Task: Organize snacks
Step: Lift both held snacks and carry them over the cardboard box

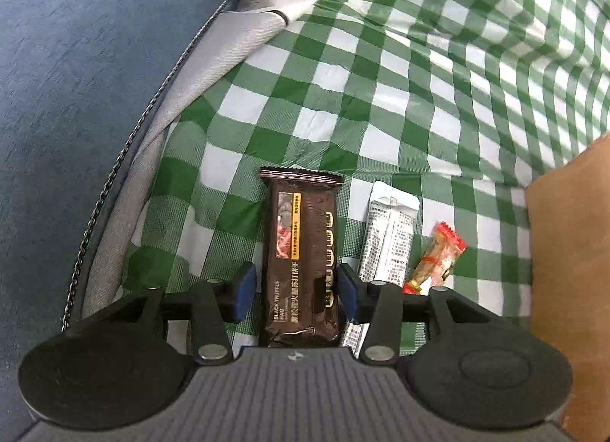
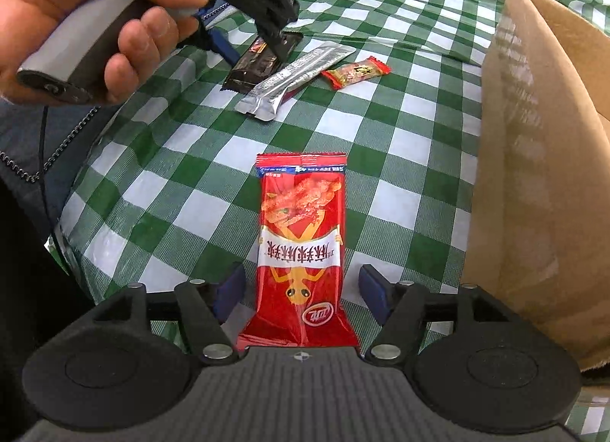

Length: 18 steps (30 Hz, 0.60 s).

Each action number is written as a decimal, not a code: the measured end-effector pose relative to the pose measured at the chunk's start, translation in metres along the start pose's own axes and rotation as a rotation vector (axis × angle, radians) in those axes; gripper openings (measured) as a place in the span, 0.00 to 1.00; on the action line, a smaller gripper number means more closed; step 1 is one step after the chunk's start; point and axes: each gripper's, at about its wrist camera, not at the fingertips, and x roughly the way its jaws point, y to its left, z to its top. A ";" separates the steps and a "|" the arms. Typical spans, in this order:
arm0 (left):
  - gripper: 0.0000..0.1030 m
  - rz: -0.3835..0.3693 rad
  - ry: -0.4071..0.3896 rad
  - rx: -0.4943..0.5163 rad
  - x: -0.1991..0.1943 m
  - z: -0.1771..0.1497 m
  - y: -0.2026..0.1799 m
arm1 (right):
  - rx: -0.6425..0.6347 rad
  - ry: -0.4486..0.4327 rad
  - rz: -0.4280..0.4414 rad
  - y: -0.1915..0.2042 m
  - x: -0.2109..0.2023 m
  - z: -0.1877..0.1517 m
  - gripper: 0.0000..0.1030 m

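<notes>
A dark brown biscuit bar lies on the green checked cloth between the blue pads of my left gripper; the jaws stand close beside it with narrow gaps. A silver sachet and a red-ended candy lie just right of it. My right gripper is open, its pads wide on either side of a red snack packet lying flat. In the right wrist view the left gripper is over the brown bar, with the sachet and candy beside it.
A brown paper bag stands at the right; its edge shows in the left wrist view. A blue-grey bag with a zipper lies at the left. The person's hand holds the left gripper's handle.
</notes>
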 end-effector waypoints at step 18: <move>0.42 0.067 -0.052 0.121 -0.008 -0.008 -0.016 | -0.081 -0.056 -0.036 0.004 -0.007 -0.002 0.35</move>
